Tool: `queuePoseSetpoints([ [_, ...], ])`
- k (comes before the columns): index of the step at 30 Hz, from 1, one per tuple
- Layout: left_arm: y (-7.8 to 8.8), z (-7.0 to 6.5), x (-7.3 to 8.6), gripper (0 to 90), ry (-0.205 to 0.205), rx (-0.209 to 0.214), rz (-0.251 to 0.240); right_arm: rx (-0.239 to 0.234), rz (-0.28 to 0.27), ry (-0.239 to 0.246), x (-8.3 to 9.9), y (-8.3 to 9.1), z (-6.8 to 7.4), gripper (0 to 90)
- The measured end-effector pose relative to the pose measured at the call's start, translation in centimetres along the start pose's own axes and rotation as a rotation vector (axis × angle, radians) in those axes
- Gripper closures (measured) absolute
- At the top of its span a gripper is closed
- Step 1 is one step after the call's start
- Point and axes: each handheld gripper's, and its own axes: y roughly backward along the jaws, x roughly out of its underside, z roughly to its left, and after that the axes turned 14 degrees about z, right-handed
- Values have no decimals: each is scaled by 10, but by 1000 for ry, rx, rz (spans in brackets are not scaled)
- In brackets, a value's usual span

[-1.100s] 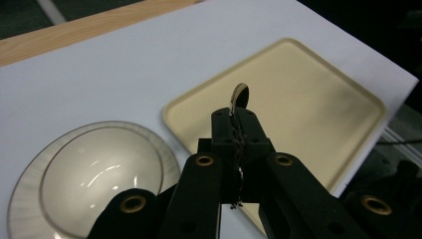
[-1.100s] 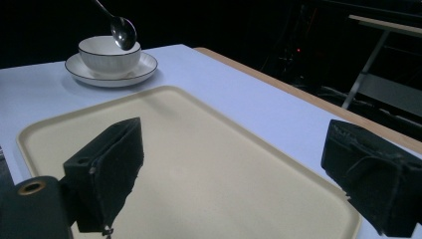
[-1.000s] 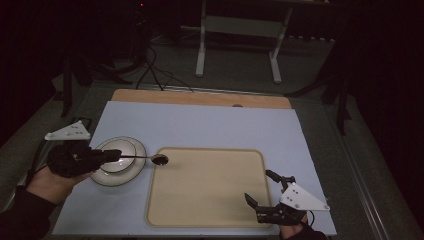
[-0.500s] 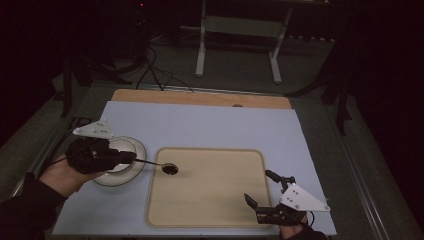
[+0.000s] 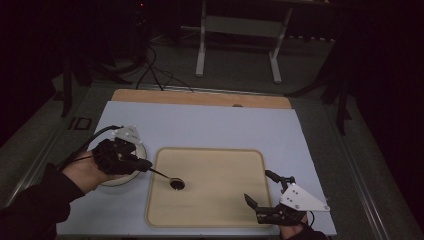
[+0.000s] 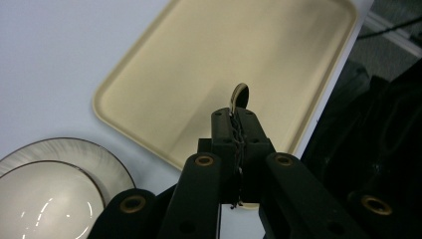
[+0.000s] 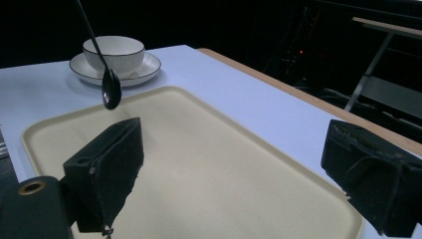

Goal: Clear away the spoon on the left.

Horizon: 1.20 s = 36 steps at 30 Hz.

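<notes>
your left gripper [image 5: 131, 161] is clamped tight on the spoon [image 5: 167, 178]. the spoon sticks out long over the tray [image 5: 210, 156], bowl end low near the tray's left edge. your right gripper [image 5: 262, 207] waits open at the tray's near right corner.

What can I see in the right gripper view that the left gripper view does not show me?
The right gripper view adds a bowl standing on the saucer and the open right hand-held gripper. The left gripper view adds the left hand-held gripper shut on the spoon. Both show spoon, saucer, beige tray and blue table.
</notes>
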Motion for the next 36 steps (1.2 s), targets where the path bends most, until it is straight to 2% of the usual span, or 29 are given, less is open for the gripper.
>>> queuePoseSetpoints([
  [6,-8,-6,-13,896,-42,14,66,-1,-1,-2,0,1,0,98],
  [14,-19,-10,-25,896,-67,27,136,-4,-2,-2,0,1,-1,98],
  [22,-36,-16,-44,896,-105,55,228,-4,-3,-6,1,1,-1,98],
  [27,-46,-16,-52,896,-99,88,269,-5,-5,-7,1,2,-1,98],
  [31,-54,-14,-57,896,-96,97,302,-4,-5,-7,1,2,-1,98],
  [32,-55,-13,-58,895,-93,112,306,-5,-5,-8,1,2,-1,98],
  [36,-57,-8,-63,895,-76,129,320,-4,-5,-6,1,2,-1,98],
])
